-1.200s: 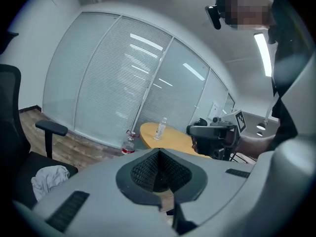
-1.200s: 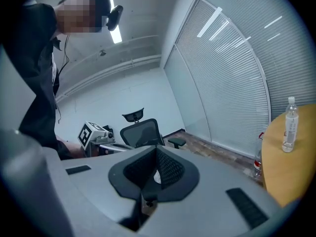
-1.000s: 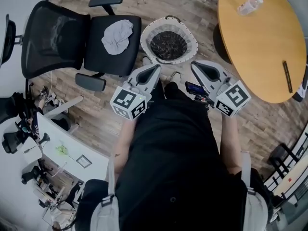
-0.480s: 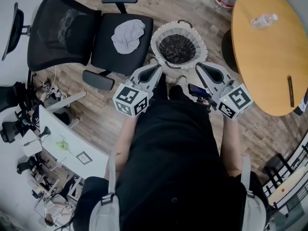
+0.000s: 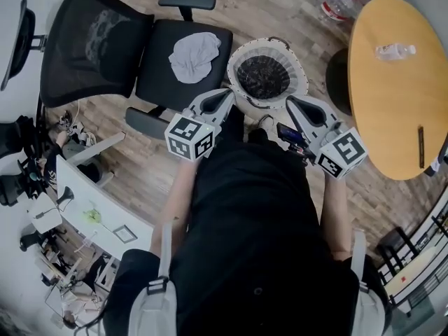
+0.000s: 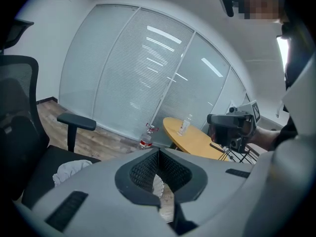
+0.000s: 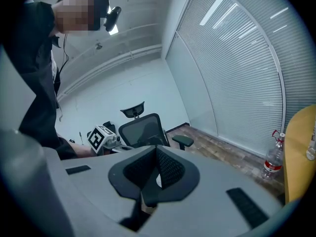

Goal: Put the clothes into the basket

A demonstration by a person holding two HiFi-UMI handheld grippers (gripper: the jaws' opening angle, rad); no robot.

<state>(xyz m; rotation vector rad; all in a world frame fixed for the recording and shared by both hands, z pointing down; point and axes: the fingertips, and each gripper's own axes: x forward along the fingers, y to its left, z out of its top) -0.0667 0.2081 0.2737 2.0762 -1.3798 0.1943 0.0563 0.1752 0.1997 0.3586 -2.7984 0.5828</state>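
Two grippers are held out in front of the person's dark-clothed body, both with jaws pressed together and nothing between them: the left gripper (image 5: 227,92) aims toward the gap between chair and basket, and the right gripper (image 5: 290,101) aims at the basket's near rim. Just beyond their tips, a round basket (image 5: 240,54) with a white liner stands on the wooden floor, with dark clothes (image 5: 264,75) already heaped inside. Just beside it to the left is a black office chair (image 5: 105,44). On its seat lies a grey garment (image 5: 194,56), bunched into a rumpled lump with no clear long axis or pointing end, near the seat edge that faces the basket. Right of the basket stands an oval wooden table (image 5: 399,110) with a clear water bottle (image 5: 395,50) lying on it. Farther off, another bottle (image 5: 339,2) stands on the floor.
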